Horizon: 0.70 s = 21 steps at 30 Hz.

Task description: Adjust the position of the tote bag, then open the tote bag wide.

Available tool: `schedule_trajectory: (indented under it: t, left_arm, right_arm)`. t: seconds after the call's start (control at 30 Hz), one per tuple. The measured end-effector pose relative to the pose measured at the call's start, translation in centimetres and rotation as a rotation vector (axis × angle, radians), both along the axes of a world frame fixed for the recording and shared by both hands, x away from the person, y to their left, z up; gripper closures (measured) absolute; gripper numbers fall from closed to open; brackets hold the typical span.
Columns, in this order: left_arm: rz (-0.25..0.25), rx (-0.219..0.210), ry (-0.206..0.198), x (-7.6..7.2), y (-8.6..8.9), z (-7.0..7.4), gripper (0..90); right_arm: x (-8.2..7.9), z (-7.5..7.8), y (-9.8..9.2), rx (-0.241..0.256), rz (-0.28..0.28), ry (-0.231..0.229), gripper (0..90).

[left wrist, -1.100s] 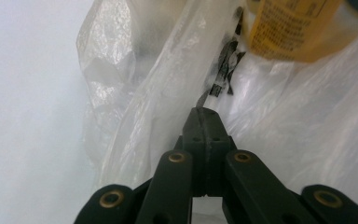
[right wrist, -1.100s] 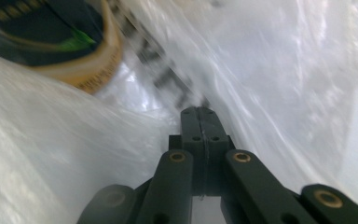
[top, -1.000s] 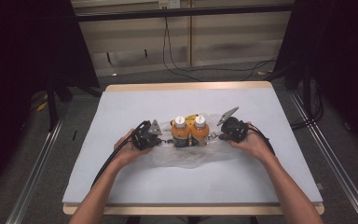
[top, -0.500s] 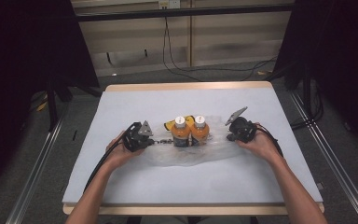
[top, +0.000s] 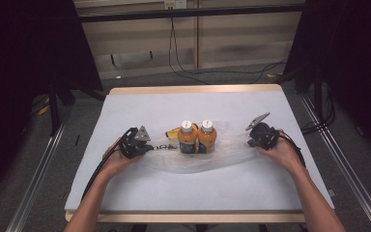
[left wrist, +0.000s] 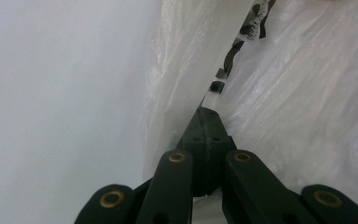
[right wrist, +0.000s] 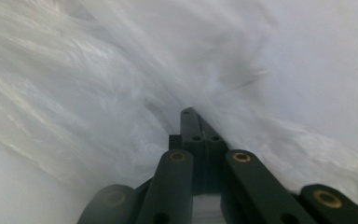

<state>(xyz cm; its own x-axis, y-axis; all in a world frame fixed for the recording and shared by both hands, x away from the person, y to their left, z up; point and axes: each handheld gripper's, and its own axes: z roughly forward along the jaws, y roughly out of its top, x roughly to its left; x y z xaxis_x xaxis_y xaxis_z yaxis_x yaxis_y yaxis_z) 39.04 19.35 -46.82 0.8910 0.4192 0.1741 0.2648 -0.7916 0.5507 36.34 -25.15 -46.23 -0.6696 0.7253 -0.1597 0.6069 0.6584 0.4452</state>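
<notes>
Now the left gripper [top: 147,146] and the right gripper [top: 251,140] each have their jaws clamped together on an edge of the clear plastic bag [top: 232,150], at 9 and 3 o'clock of two orange bottles [top: 197,137]. From above, the bottles stand upright inside the bag, mid-table [top: 140,104]. Close up, the left gripper view adds black print [left wrist: 242,37] on the film.

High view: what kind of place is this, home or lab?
Most likely a lab or recording rig, not a home: a lone white table ringed by dark curtains, metal rails on the floor beside it, and loose cables along the back wall.
</notes>
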Motion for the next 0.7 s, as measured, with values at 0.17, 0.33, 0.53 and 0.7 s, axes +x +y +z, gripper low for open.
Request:
schedule_trajectory:
  t: [0.17,0.33,0.53,0.7]
  left_arm:
    - [-0.007,0.000,0.005,0.0,0.2,0.0,90.0]
    - [-0.017,0.001,0.019,-0.2,0.7,0.1,90.0]
    - [0.012,-0.022,0.035,-0.3,1.1,0.1,90.0]
    - [0.023,-0.055,0.059,-0.1,1.4,0.0,90.0]
  right_arm:
    - [-0.2,0.0,-0.5,-0.011,-0.018,-0.003,90.0]
    - [-0.5,0.0,-0.2,-0.074,-0.006,-0.020,90.0]
    - [-0.5,0.0,-0.6,-0.044,-0.018,-0.015,90.0]
    - [-0.4,-0.1,-1.1,0.030,-0.033,-0.009,90.0]
